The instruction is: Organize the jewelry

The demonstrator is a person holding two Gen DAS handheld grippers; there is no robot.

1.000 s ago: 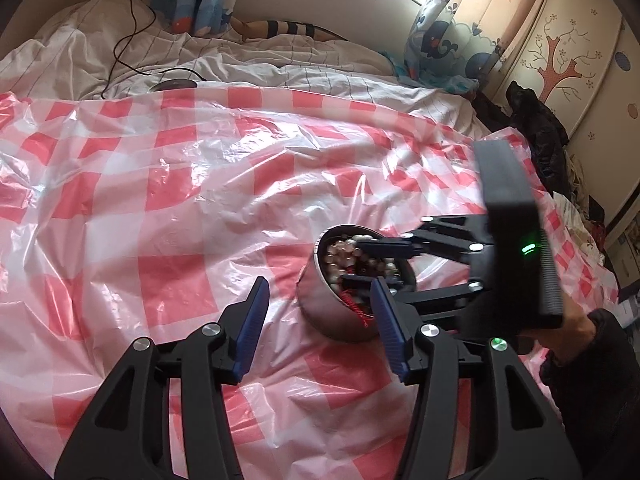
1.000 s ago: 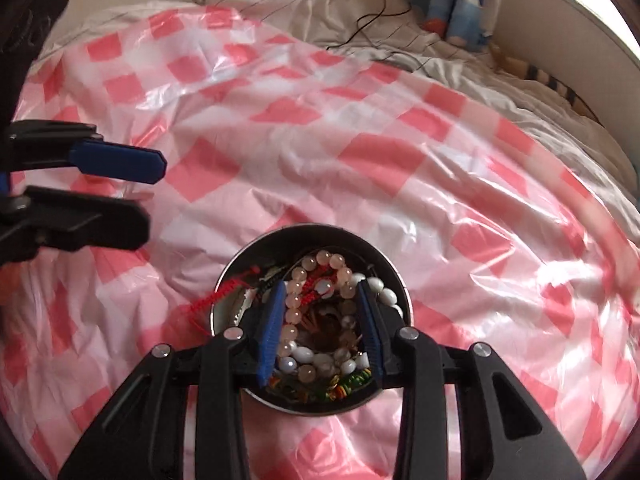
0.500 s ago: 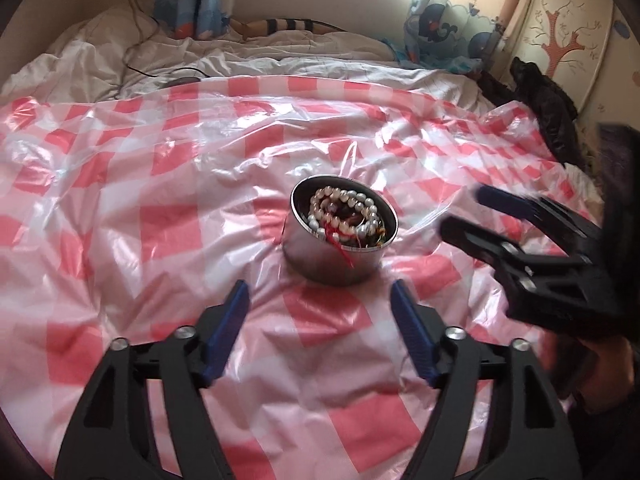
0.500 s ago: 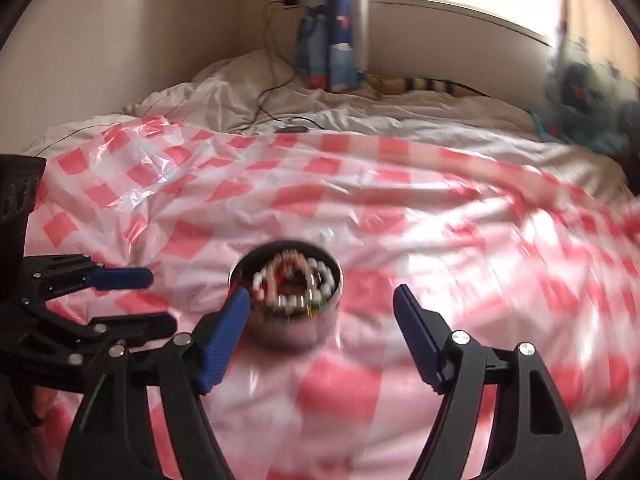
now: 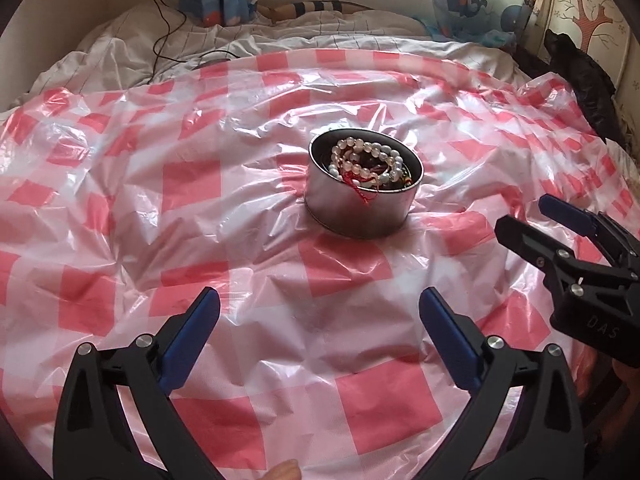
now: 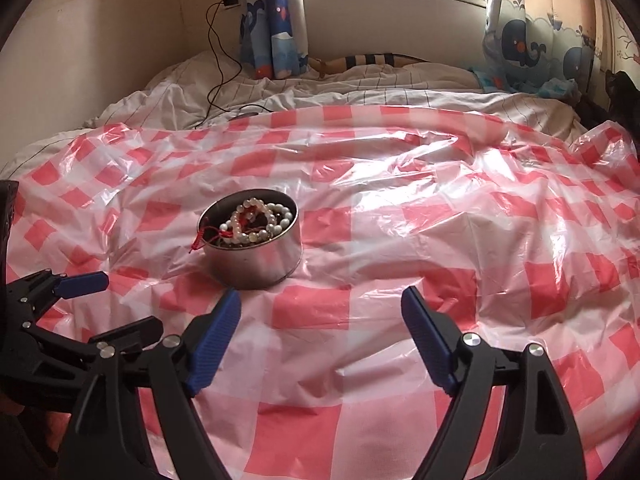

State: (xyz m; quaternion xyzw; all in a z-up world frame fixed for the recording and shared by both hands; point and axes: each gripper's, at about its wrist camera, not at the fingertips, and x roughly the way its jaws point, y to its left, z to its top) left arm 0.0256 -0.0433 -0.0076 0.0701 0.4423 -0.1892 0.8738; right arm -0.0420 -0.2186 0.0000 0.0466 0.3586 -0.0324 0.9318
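Observation:
A round metal tin (image 5: 360, 212) stands on a red-and-white checked plastic sheet (image 5: 160, 200). It holds white bead bracelets (image 5: 370, 160) and a red cord that hangs over its rim. The tin also shows in the right wrist view (image 6: 256, 258) with the bracelets (image 6: 260, 222) inside. My left gripper (image 5: 318, 334) is open and empty, well short of the tin. My right gripper (image 6: 320, 336) is open and empty, in front of the tin and to its right. The right gripper shows at the right edge of the left wrist view (image 5: 524, 220).
The sheet lies crumpled over a bed with white bedding (image 6: 320, 92) at the back. A black cable (image 6: 218, 80) runs down from the wall onto the bedding. Whale-print curtains (image 6: 532, 52) hang at the back. Dark clothing (image 5: 580, 76) lies at the bed's right edge.
My right gripper has come out of the tin, opened wide and drawn back, leaving the bracelets inside. My left gripper has also opened wider and pulled back from the tin.

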